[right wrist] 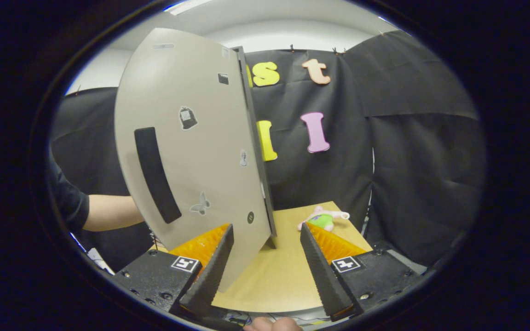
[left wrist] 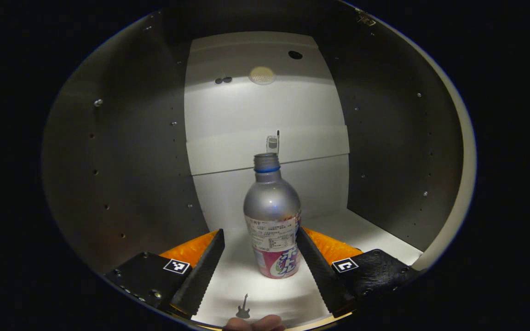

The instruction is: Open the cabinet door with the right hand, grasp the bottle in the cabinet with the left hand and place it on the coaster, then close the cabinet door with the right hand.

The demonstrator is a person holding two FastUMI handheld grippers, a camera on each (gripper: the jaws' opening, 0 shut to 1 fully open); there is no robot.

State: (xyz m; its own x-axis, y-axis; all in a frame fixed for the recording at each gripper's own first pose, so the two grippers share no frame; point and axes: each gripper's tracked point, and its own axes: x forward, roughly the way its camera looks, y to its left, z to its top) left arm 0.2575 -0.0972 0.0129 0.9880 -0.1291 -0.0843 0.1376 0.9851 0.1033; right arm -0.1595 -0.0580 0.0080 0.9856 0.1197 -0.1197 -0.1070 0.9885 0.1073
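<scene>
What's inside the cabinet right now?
One capless bottle stands upright on the cabinet floor, between the open left gripper fingers. The floor behind the bottle is hidden.

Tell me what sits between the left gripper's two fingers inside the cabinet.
The bottle stands upright between the fingers of the left gripper, on the cabinet floor. The jaws are open around it, as the left gripper view shows.

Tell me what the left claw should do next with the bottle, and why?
Probably close on it. In the left gripper view the bottle stands upright inside the cabinet, between the open fingers of the left claw. One finger is right by it, the other stands apart. The cabinet door already hangs open, so squeezing gently seems the next small step.
</scene>
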